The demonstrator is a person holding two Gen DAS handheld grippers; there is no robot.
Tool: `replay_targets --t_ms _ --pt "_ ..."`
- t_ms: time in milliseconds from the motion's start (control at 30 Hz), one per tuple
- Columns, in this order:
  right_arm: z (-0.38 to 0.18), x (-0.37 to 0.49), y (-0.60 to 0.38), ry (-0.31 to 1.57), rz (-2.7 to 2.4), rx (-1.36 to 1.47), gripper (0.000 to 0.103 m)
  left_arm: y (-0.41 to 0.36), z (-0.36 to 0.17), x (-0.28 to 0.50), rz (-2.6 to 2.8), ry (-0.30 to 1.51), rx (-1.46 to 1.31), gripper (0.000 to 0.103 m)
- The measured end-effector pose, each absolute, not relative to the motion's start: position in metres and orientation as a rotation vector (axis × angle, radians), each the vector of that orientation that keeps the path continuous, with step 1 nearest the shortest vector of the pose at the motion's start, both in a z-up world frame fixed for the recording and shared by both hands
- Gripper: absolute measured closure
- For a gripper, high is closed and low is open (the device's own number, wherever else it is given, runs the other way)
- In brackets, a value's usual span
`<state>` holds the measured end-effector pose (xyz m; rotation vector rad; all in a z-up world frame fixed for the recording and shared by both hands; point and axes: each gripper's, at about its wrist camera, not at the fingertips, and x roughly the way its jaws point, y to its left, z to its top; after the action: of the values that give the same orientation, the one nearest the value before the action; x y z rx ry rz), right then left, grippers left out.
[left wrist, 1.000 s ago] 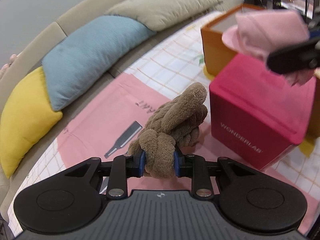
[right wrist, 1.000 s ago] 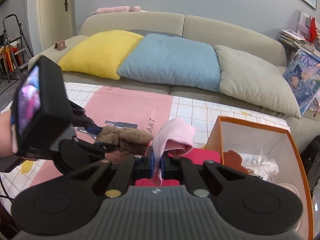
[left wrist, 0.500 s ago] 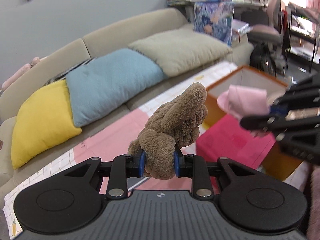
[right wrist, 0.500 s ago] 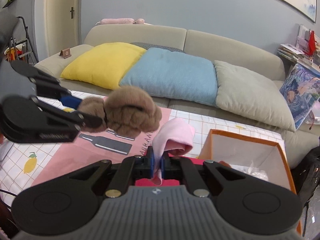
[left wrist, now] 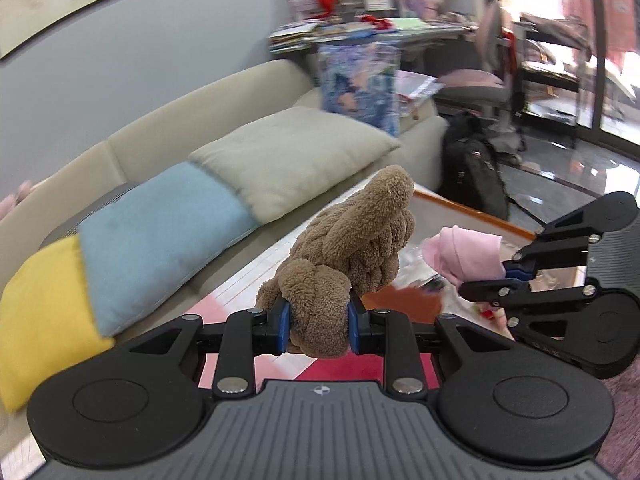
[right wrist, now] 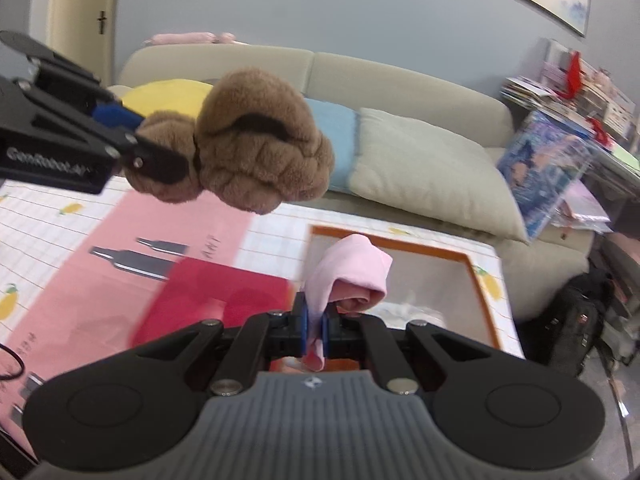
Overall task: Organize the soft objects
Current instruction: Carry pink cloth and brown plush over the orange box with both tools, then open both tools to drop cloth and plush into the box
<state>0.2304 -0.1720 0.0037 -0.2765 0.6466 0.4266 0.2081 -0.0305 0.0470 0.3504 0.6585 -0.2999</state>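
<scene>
Soft items aloft, none yet boxed.
Left gripper (left wrist: 319,322) clamps brown plush (left wrist: 352,248); right gripper (right wrist: 315,326) pinches pink cloth (right wrist: 352,268) above orange box (right wrist: 478,268).

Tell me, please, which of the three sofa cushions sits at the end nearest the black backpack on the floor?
The beige cushion: it lies at the sofa's right end, toward the black backpack, while the blue cushion sits in the middle and the yellow cushion at the far left.

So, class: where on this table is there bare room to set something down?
The pink mat left of the red box and the checked cloth beyond it lie bare. The orange box is crowded: the pink cloth hangs over it, with clutter inside.
</scene>
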Motion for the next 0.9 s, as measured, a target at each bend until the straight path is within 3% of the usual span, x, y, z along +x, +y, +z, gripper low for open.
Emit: replay_targets --t_ms 600,900 --pt "-0.071 0.300 -0.248 0.952 0.322 -0.166 0.098 -0.145 -0.023 0.286 -0.385 0.845 0.528 0.072" --pt "-0.088 0.304 -0.259 1.021 0.287 -0.121 0.083 -0.153 -0.057 0.305 -0.344 0.932 0.562 0.070"
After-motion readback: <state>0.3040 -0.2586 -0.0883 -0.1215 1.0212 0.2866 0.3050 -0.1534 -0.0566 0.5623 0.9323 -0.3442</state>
